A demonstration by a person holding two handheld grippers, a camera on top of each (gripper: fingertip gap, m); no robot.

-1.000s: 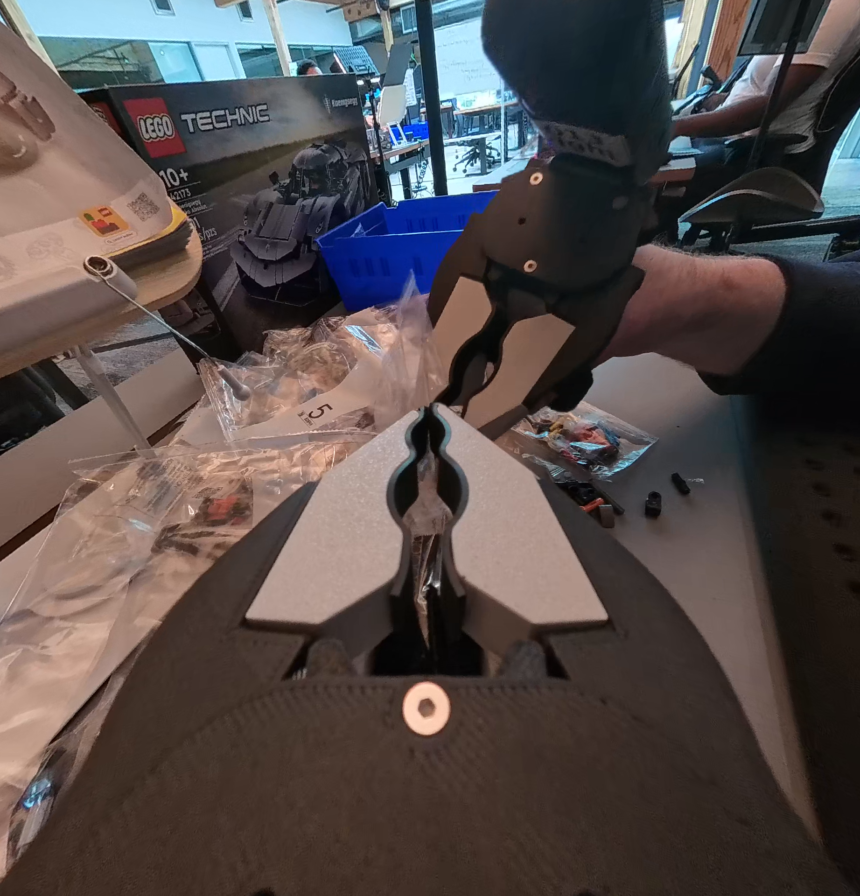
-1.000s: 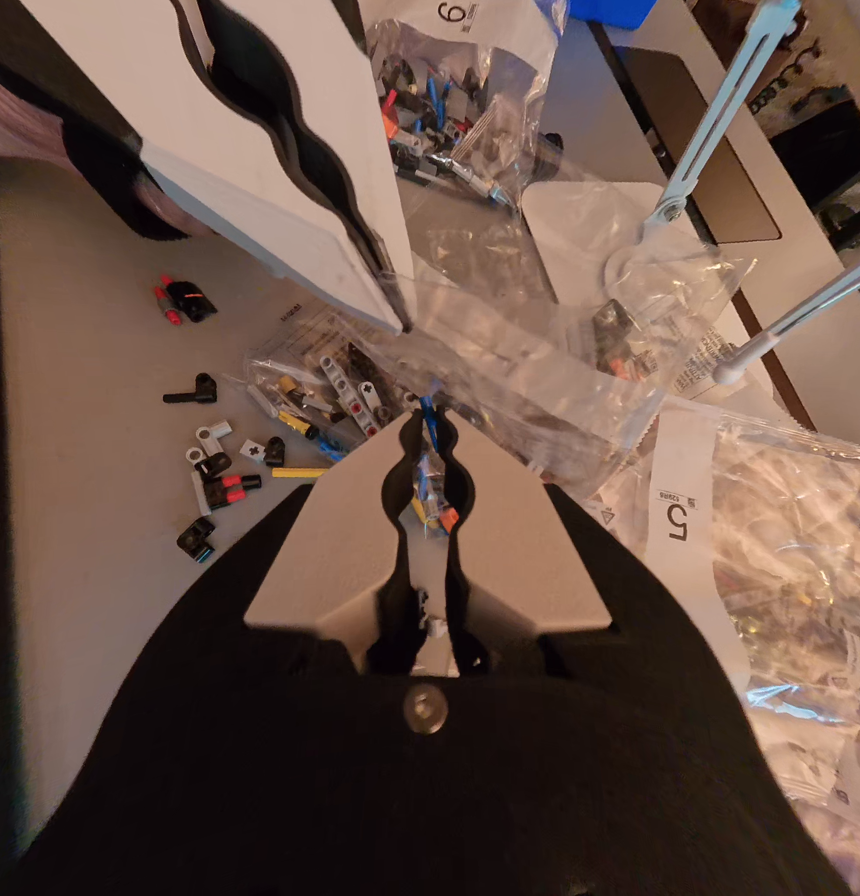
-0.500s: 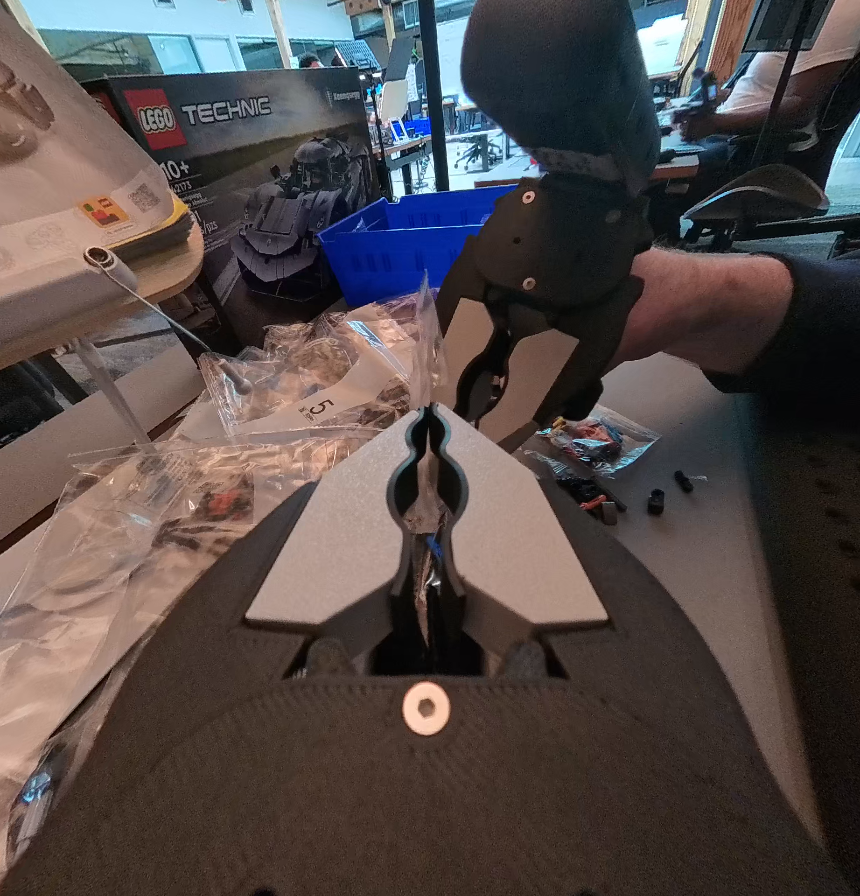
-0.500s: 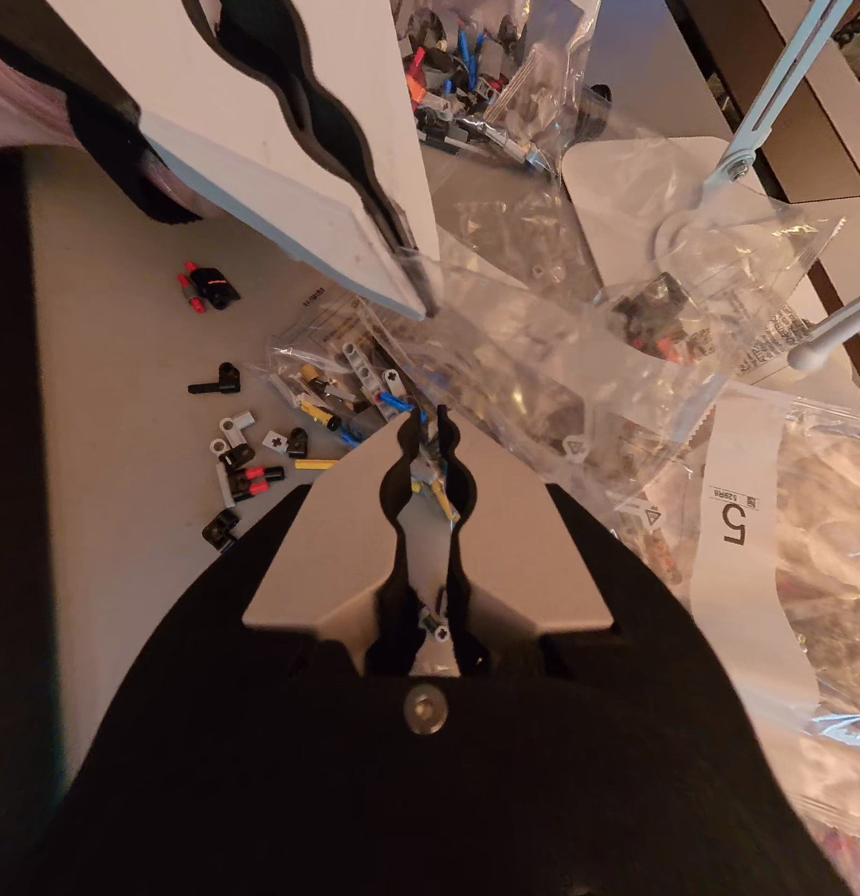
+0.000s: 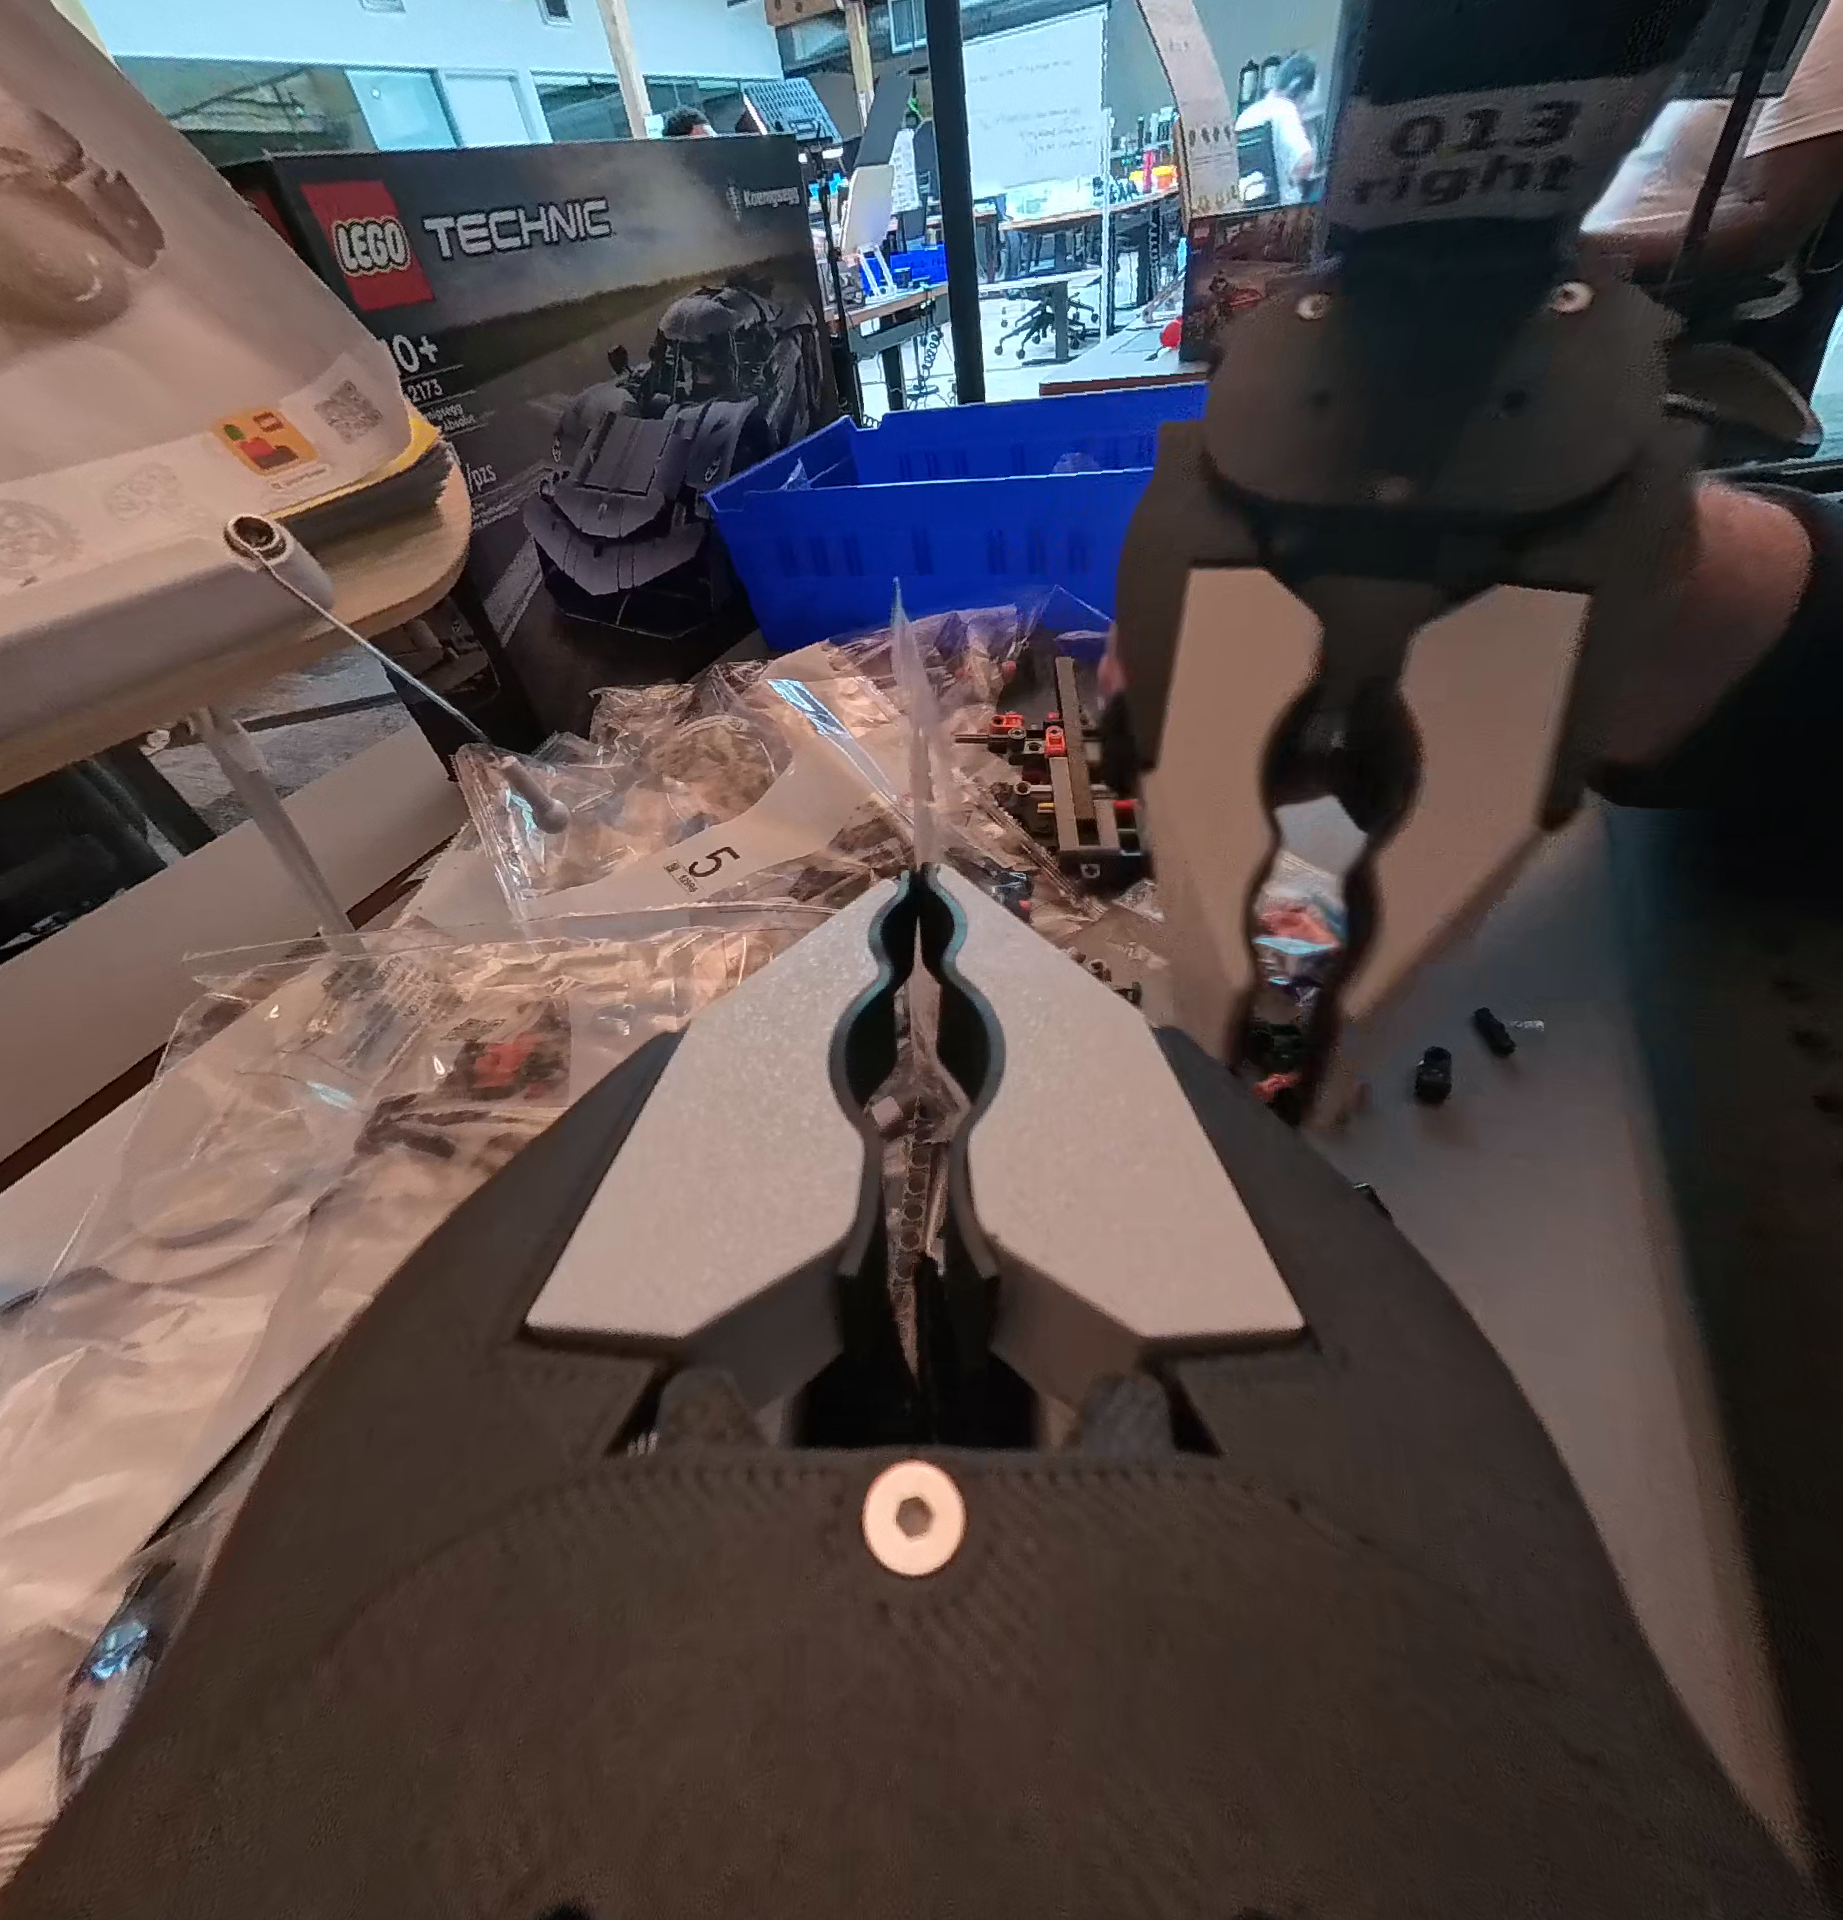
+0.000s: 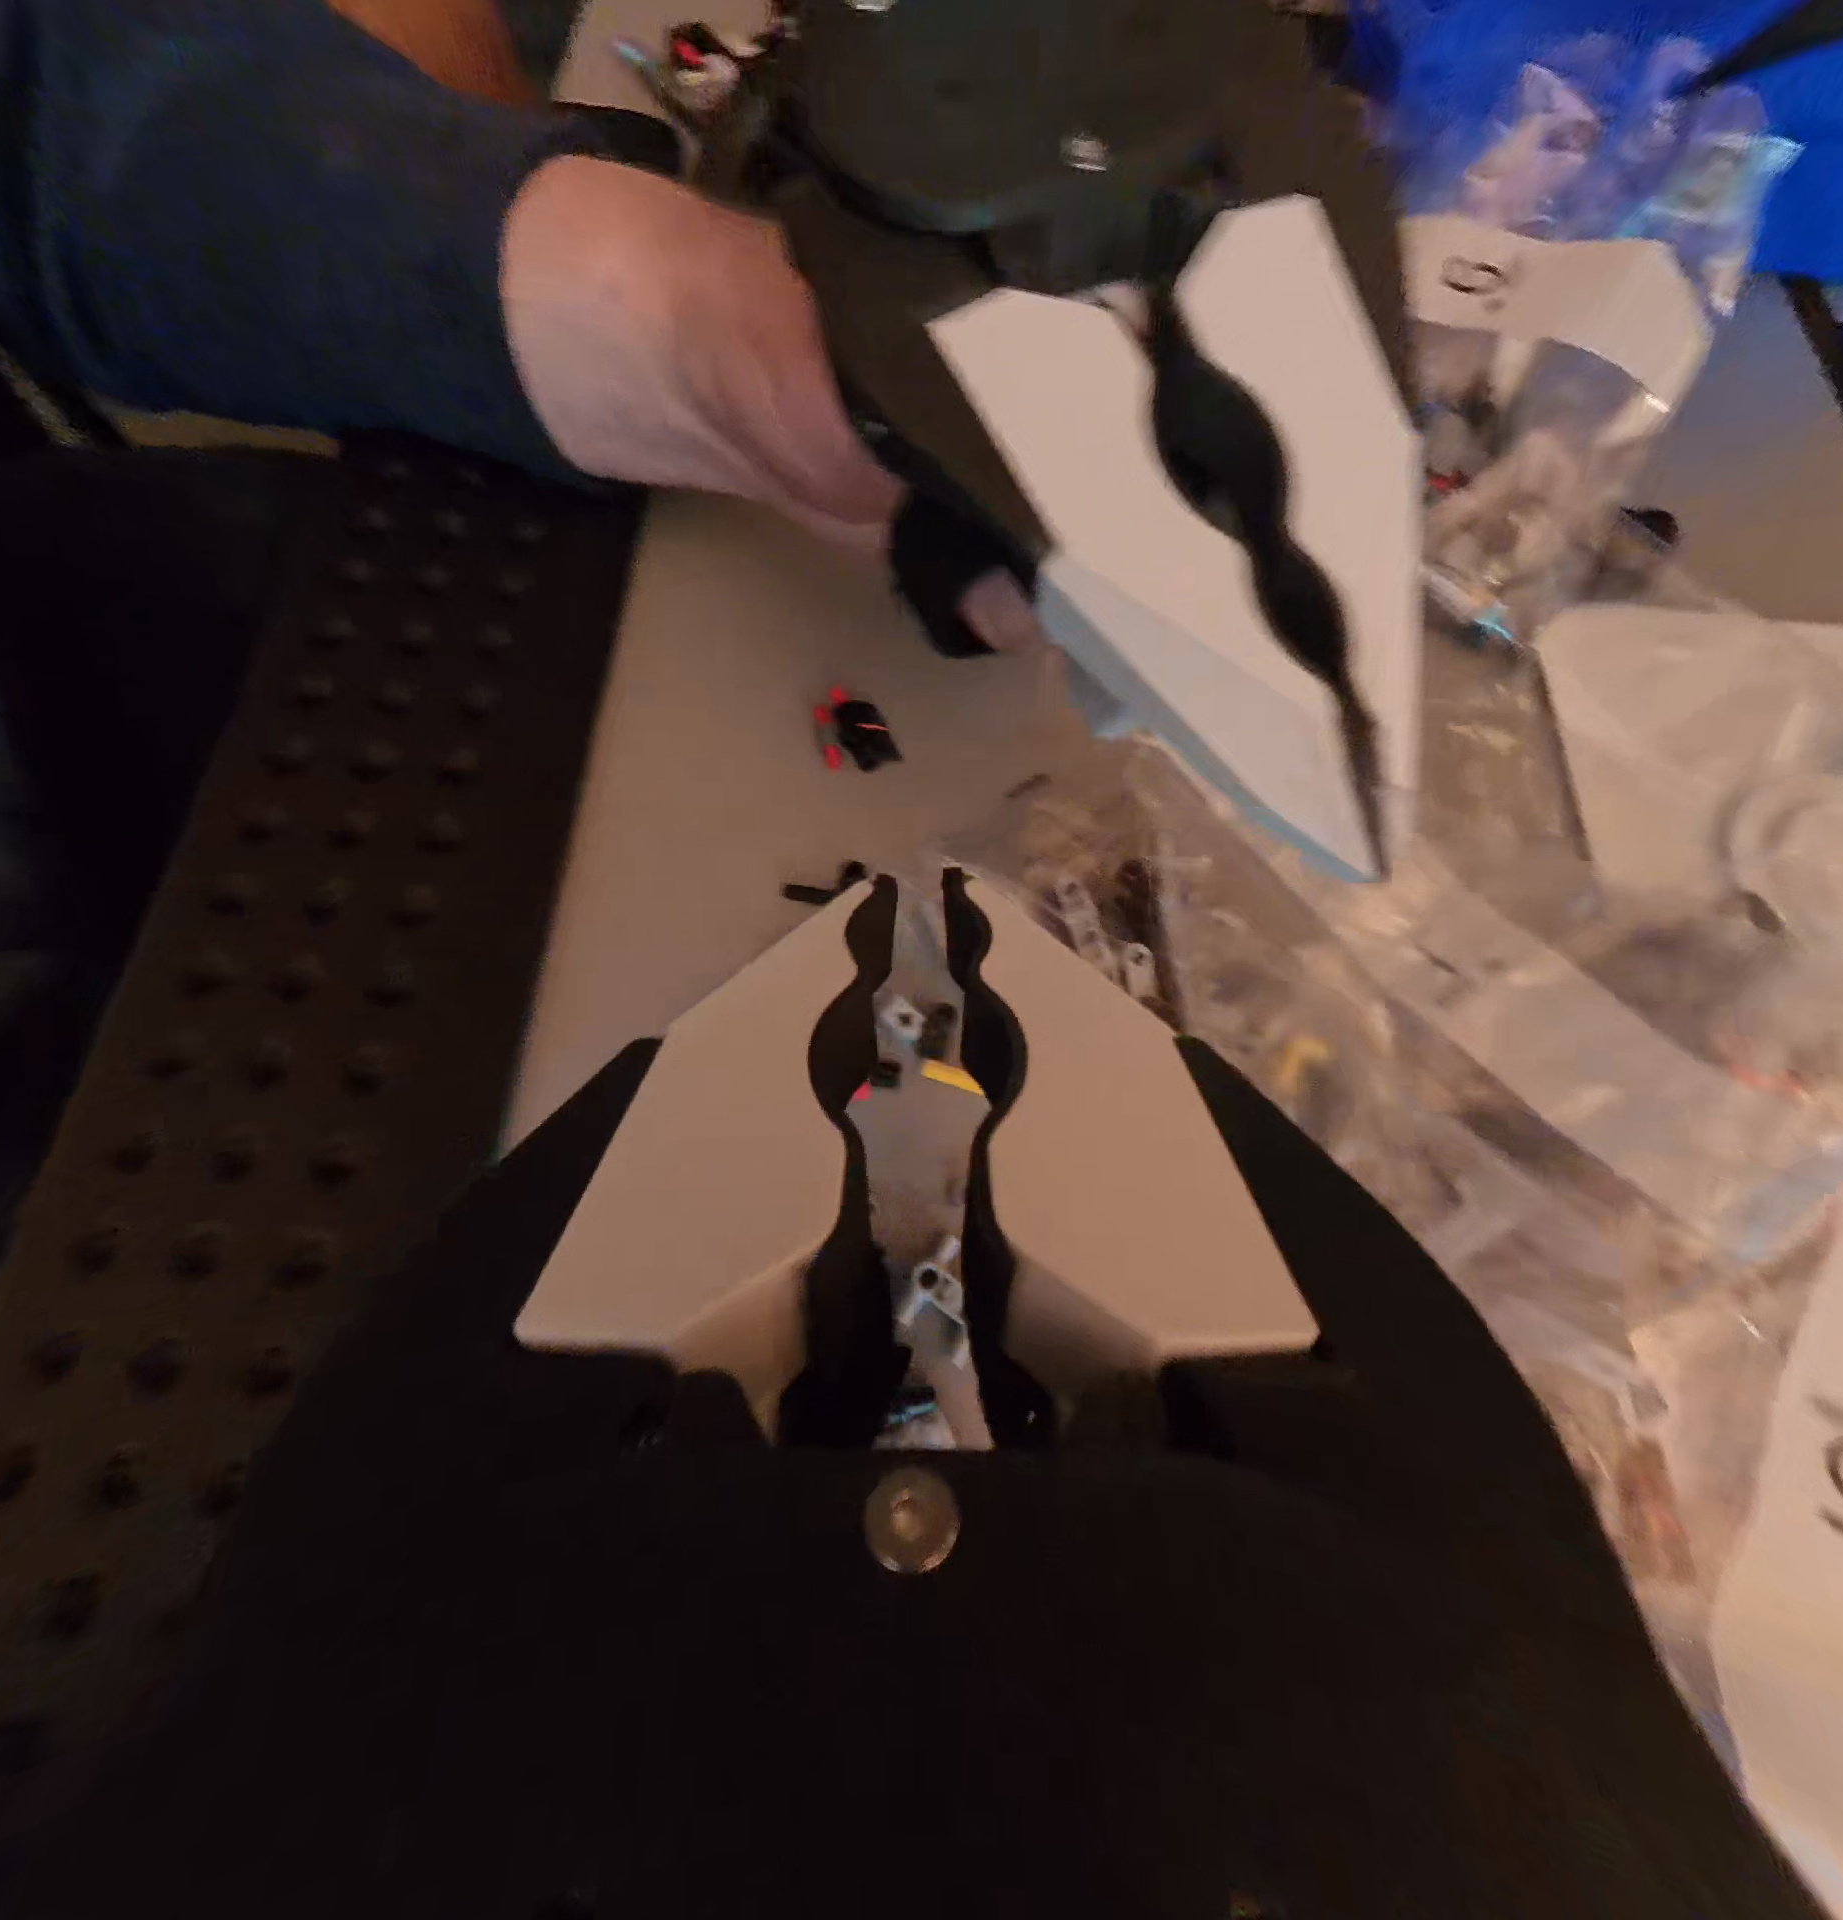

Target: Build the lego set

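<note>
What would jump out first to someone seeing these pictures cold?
The left gripper, shut on a strip of clear plastic bag that sticks up from its tips. Facing it at right, the right gripper hangs slightly open over loose pieces, with a dark set box and blue bin behind.

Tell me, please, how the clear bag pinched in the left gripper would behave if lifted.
Probably floppy: the clear bag is thin creased film, pinched flat in the left gripper. Likely bottom-heavy and swinging, since small loose pieces seem to sit inside it. Possibly slippery, as the film looks glossy.
</note>
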